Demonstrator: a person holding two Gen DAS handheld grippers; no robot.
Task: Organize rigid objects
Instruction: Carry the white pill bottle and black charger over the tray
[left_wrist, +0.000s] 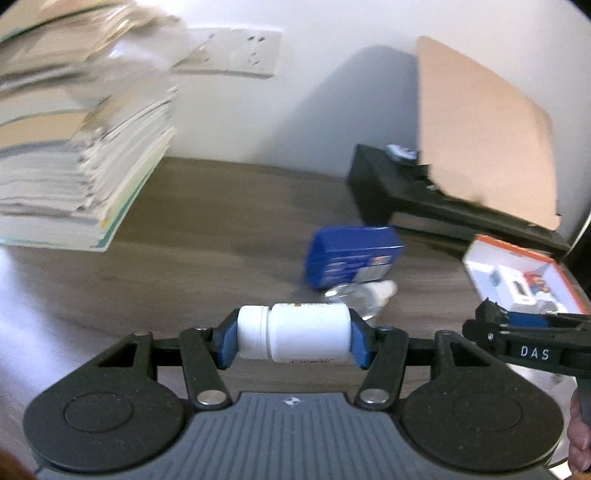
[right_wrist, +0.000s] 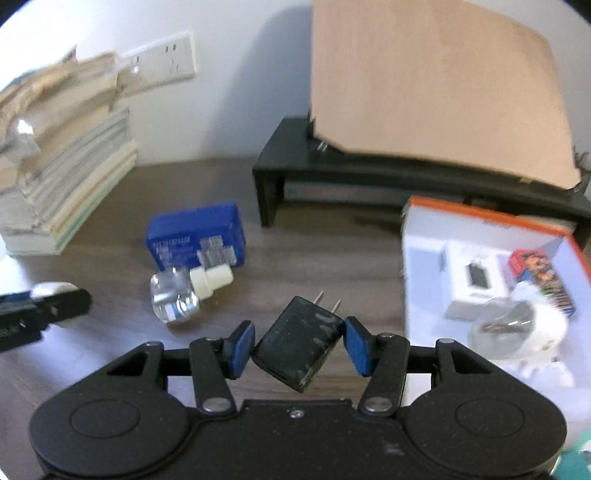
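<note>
My left tongs (left_wrist: 293, 338) clamp a white plastic pill bottle (left_wrist: 293, 336) sideways at lower centre; my right tongs (right_wrist: 299, 349) grip a black plug adapter (right_wrist: 297, 349), tilted.

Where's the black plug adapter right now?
In the right wrist view the black plug adapter sits tilted between the right gripper's blue pads, prongs pointing away, above the wooden desk, just left of the orange-rimmed box.

- A home study or small office desk corner.
- A dark wood-grain tabletop (right_wrist: 314, 258) stands against a plain white wall.
- A tall stack of books and papers (right_wrist: 62, 177) sits at the left.
- Wall sockets (right_wrist: 162, 62) are behind it.
- A black monitor stand (right_wrist: 273, 177) sits at the back.
</note>
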